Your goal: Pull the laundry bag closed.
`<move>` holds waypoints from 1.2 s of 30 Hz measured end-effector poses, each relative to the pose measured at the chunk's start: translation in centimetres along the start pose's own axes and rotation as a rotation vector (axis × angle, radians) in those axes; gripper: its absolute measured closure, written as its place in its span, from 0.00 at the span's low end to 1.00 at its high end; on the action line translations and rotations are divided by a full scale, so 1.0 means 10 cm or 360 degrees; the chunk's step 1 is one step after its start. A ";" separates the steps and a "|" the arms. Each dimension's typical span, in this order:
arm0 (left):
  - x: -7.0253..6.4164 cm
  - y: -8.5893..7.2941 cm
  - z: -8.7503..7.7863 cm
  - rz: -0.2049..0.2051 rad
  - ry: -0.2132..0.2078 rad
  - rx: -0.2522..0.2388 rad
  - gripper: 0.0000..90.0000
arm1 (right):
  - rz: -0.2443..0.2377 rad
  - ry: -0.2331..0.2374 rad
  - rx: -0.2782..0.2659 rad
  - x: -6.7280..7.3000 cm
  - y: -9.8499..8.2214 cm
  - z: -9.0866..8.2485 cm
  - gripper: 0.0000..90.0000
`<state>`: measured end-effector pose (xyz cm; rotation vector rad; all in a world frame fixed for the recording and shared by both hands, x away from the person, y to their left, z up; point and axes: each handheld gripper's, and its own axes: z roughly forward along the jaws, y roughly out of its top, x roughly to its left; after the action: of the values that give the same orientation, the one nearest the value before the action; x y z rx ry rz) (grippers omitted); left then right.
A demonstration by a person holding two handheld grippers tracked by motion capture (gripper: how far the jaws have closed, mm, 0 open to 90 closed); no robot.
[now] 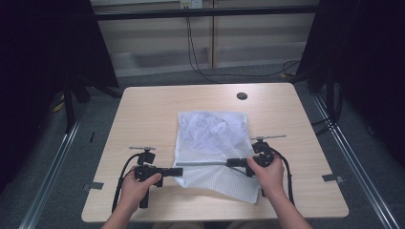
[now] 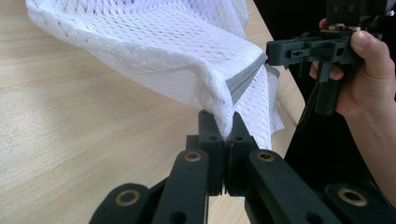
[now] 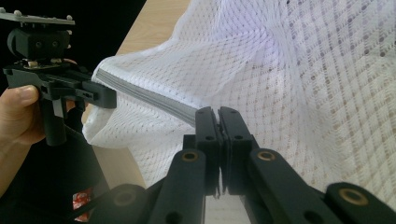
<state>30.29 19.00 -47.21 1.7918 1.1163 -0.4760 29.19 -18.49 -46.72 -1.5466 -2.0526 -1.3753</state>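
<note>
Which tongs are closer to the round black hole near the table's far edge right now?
Right. The right tongs grip the mesh bag's grey zipper strip almost straight below the hole; the left tongs pinch the strip's other end, farther off to the left.

You see the mesh bag lying on the bench, centred toward its near edge. Your left tool sits at the bag's left end, your right tool at its right.
</note>
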 end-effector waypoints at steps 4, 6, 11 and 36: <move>0.00 0.00 -0.01 -0.0024 -0.0011 -0.0005 0.99 | 0.0010 -0.0016 -0.0008 -0.02 -0.01 -0.02 0.97; 0.00 0.00 0.00 -0.0007 -0.0002 -0.0002 0.99 | 0.0002 -0.0017 -0.0012 -0.02 -0.01 -0.03 0.97; 0.01 0.00 -0.02 -0.0002 0.0009 -0.0006 0.98 | 0.0003 -0.0027 -0.0014 -0.04 -0.01 -0.05 0.97; 0.00 -0.01 -0.01 -0.0038 0.0008 0.0002 0.99 | 0.0010 -0.0041 -0.0029 -0.11 -0.03 -0.14 0.97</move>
<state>30.21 19.15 -47.22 1.7834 1.1424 -0.4866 28.91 -20.23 -46.83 -1.5852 -2.0538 -1.3828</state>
